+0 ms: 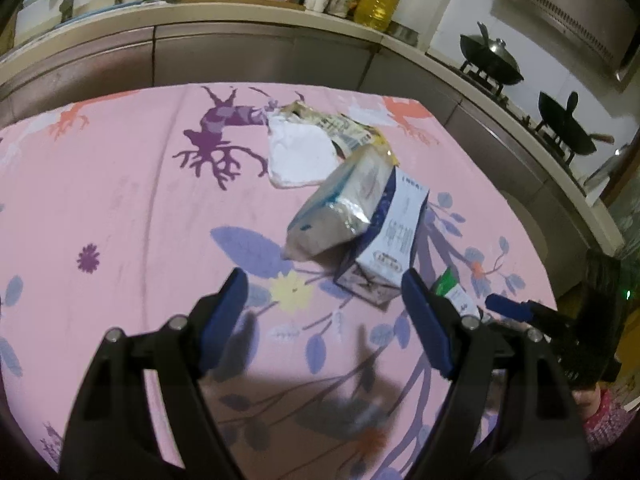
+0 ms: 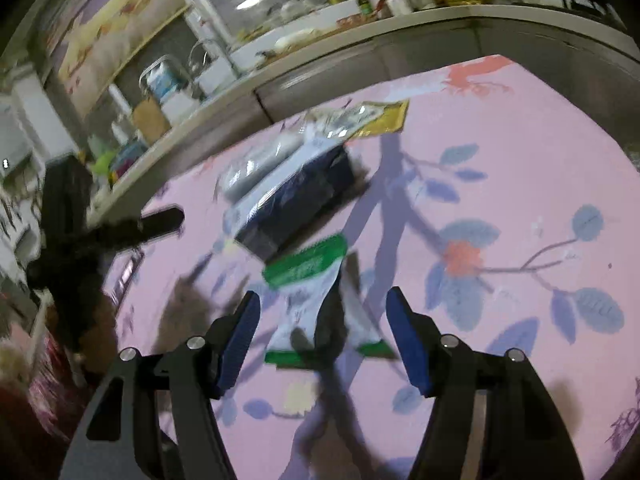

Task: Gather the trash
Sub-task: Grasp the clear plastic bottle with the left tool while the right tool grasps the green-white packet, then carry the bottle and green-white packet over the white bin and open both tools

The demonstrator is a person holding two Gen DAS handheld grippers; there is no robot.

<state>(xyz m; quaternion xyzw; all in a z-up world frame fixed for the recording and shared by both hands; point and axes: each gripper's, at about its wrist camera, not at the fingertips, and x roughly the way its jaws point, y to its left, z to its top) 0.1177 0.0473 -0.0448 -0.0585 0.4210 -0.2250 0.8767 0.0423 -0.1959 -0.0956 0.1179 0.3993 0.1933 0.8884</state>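
Trash lies on a pink patterned tablecloth [image 1: 120, 200]. A blue and white carton [image 1: 394, 236] lies with a silvery plastic bag [image 1: 340, 208] leaning on it. Behind them are a white paper [image 1: 300, 152] and a yellow-edged wrapper [image 1: 344, 126]. A green and white wrapper [image 2: 316, 300] lies between my right gripper's [image 2: 322, 300] open fingers, on the cloth; it also shows in the left wrist view [image 1: 454, 292]. My left gripper [image 1: 324, 284] is open and empty, just short of the carton [image 2: 296, 200].
A kitchen counter [image 1: 240, 12] with bottles, an oil jug [image 1: 378, 0] and a sink runs behind the table. Two woks [image 1: 490, 60] sit on the stove at right. My right gripper shows at the table's right edge in the left wrist view [image 1: 516, 308].
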